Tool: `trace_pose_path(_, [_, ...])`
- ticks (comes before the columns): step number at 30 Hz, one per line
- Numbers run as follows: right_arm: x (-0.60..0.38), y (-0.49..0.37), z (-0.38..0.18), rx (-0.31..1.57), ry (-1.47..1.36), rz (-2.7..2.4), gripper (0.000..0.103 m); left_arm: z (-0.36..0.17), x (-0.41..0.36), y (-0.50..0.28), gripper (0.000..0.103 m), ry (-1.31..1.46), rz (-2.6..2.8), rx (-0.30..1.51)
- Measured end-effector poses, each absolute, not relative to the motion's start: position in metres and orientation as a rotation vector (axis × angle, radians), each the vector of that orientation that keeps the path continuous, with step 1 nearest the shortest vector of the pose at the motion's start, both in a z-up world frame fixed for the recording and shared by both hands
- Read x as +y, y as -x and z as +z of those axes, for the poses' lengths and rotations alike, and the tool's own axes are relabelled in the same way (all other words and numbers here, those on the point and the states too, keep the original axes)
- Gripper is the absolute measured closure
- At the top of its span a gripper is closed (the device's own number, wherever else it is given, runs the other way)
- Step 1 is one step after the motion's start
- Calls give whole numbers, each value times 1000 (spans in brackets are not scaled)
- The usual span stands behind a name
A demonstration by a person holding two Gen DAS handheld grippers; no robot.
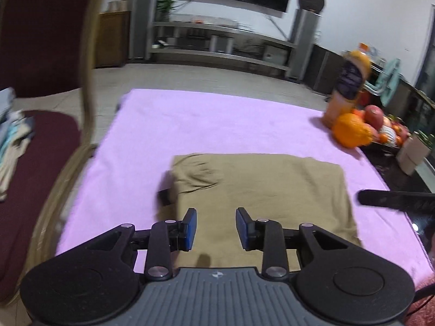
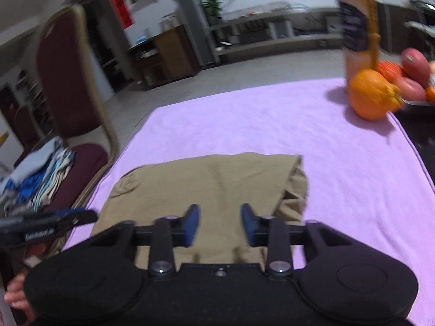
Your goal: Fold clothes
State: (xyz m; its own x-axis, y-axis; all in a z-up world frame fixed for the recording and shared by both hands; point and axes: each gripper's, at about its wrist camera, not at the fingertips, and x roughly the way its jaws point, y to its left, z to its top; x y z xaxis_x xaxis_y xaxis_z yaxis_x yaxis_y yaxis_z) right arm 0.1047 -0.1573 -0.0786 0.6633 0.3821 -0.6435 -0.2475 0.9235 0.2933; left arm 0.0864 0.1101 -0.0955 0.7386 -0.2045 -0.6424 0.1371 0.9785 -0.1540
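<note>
A folded tan garment (image 1: 261, 187) (image 2: 206, 184) lies flat on the pink cloth (image 1: 206, 119) (image 2: 272, 119) that covers the table. My left gripper (image 1: 216, 218) hovers above the garment's near edge, jaws open, nothing between the blue pads. My right gripper (image 2: 220, 214) also stands open over the garment's near part with an empty gap. A dark finger of the right tool (image 1: 394, 198) pokes in at the right of the left wrist view. The left tool (image 2: 46, 222) shows at the left edge of the right wrist view.
An orange juice bottle (image 1: 350, 84) (image 2: 359, 27), a large orange fruit (image 1: 350, 130) (image 2: 372, 95) and a bowl of fruit (image 1: 386, 127) stand at the far right corner. A maroon chair (image 1: 40, 135) (image 2: 68, 81) with a pile of clothes (image 2: 35, 176) stands left.
</note>
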Motion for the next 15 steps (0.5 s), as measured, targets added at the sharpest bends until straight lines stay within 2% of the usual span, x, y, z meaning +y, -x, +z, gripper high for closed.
trace_pose_path(1, [-149,-104,-80,763,-153,364,82,-97,109,-89,67,104,-186,720])
trace_pose_path(3, [-139,-103,-84,753,-104,368,82,-103,110,-93,46,113,-156,738])
trace_pose_path(5, [-137,-105,-86,759,-99,360,81,-109,113,-97,30,129,-116,755])
trace_pose_path(7, [-137,-108,-89,769,-110,347,81,-116,119,-101,27,156,-64,775])
trace_pose_path(8, [-139,-110,-90,778,-122,339,81,-117,119,-103,32,158,-62,796])
trace_pose_path(10, [-139,-112,-93,787,-140,333,81,-118,114,-107,53,144,-85,831])
trace_pose_path(11, [-137,-113,-95,786,-130,334,81,-119,112,-109,75,136,-98,847])
trace_pose_path(12, [-135,-113,-97,786,-120,334,82,-120,109,-111,83,128,-111,863])
trace_pose_path(15, [-127,-120,-109,810,-87,341,84,-128,100,-114,87,83,-143,884])
